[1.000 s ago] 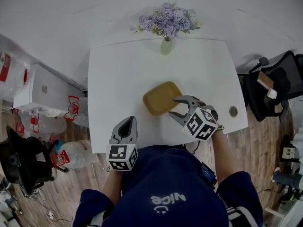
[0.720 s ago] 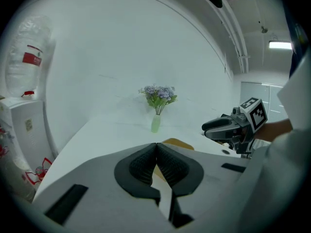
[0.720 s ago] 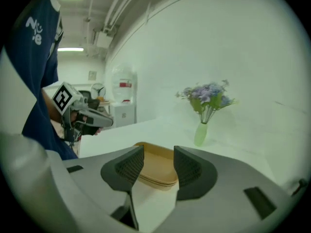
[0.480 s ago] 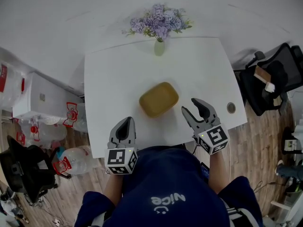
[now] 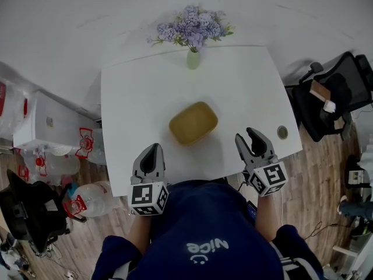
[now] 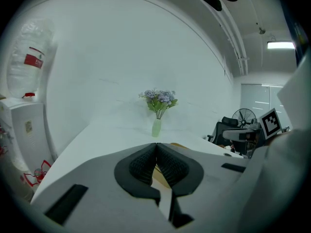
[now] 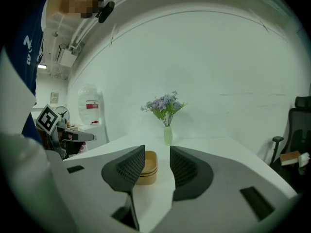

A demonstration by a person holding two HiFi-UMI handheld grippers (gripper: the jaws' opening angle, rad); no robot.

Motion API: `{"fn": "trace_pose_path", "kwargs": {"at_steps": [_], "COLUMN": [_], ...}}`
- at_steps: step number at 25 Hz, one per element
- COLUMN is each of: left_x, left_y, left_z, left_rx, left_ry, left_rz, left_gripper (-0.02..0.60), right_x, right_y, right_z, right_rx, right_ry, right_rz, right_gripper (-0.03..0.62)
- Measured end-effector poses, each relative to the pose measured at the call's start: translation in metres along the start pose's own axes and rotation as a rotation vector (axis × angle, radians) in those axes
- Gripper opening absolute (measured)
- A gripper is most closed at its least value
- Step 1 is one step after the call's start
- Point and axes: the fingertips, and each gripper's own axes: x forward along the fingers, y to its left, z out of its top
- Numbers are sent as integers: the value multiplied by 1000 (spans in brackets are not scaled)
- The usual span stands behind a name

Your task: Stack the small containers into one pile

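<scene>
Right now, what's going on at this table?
A person holds tongs in each hand over the near edge of the white table. The left tongs are shut and empty; the right tongs are open and empty. Neither touches the yellow containers, which sit mid-table, apparently nested into one pile. A vase of flowers stands at the far edge.

Person, seen from above: wore a dark navy top with a pale printed logo, white stripes at the sleeve. Left gripper and right gripper: grey moulded bodies, black ribbed pads. Each carried a white cube printed with black square markers.
</scene>
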Motion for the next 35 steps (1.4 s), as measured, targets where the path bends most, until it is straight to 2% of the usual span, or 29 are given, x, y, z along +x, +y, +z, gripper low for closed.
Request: {"fn": "trace_pose_path", "kwargs": {"at_steps": [3,6,8,14,22,35], "left_x": [-2,-6,-7,-7,2,20], "left_y": [2,4,5,8,10,-4], "left_z": [3,6,9,12,10,12], "left_rx": [-11,-26,-37,-13,7,38], "left_ry": [-9,-23,-34,-42,-25,7], "left_rz": [8,4,-5,-13,-24,-23], "left_gripper": [18,18,18,18,18,18], "right_x": [1,2,2,-1,3,18], "right_y": [-1,-2,-2,-7,-10,-28], "right_z": [4,2,-2,-5,-6,-7], "right_rx": [7,-8,-3,3,-22,-44], "right_ry": [-20,-11,-2,6,25,72], "right_rz": [-19,-62,-77,-130,-146,-118], "right_gripper": [171,77,63,54,52,51]}}
